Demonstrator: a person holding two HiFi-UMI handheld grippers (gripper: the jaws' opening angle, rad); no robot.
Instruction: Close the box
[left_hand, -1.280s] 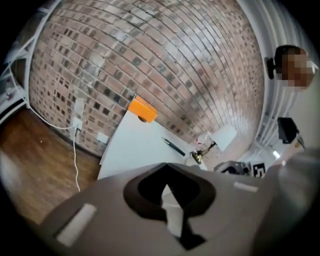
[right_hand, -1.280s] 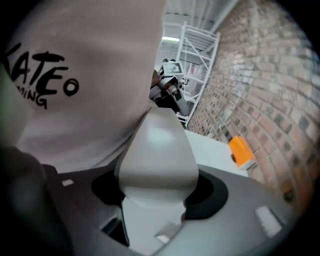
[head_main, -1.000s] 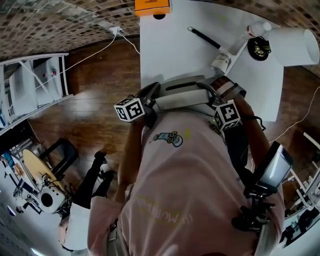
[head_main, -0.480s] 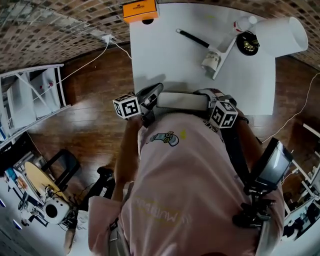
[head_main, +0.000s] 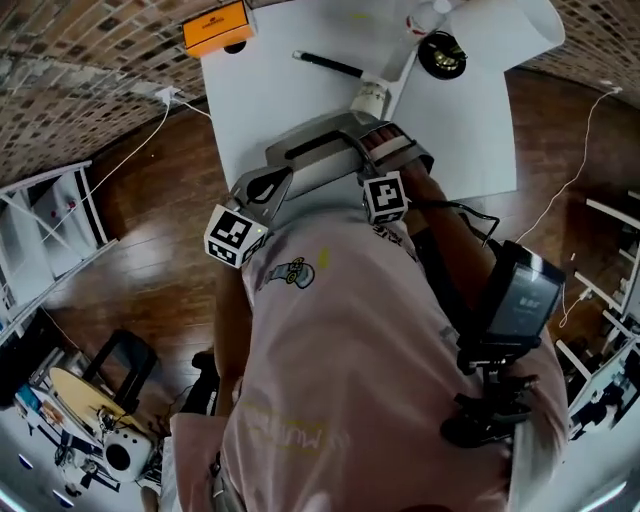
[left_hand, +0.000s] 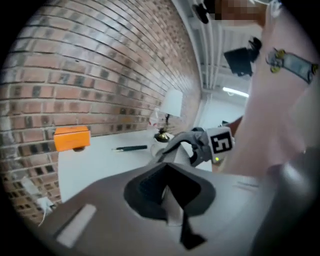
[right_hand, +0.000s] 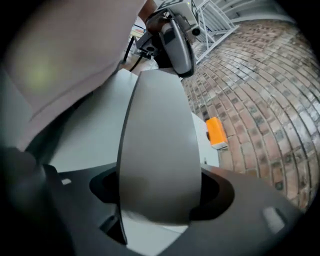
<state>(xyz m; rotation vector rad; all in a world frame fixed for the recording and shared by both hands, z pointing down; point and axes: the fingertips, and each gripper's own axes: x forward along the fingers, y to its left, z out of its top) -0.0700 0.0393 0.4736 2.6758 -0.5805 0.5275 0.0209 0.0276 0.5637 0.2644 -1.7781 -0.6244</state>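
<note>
The orange box (head_main: 215, 27) lies at the far left corner of the white table (head_main: 460, 130), and also shows in the left gripper view (left_hand: 72, 138) and the right gripper view (right_hand: 216, 132). Both grippers hang close to the person's chest over the table's near edge, pointing at each other and far from the box. My left gripper (head_main: 325, 152) is shut with nothing in it, its jaws meeting (left_hand: 172, 200). My right gripper (head_main: 352, 148) is open and its jaws are closing; one broad grey finger (right_hand: 157, 150) fills its view and nothing is between them.
A black pen (head_main: 328, 65), a small white cup (head_main: 368, 97) and a white lamp (head_main: 440, 55) stand on the far part of the table. A brick wall runs behind it. Wooden floor, a white shelf (head_main: 50, 215) and cables lie to the left.
The head view has swung, so the table and box sit further left and higher. Both grippers have risen from the chest to the table's near edge, still pointing at each other.
</note>
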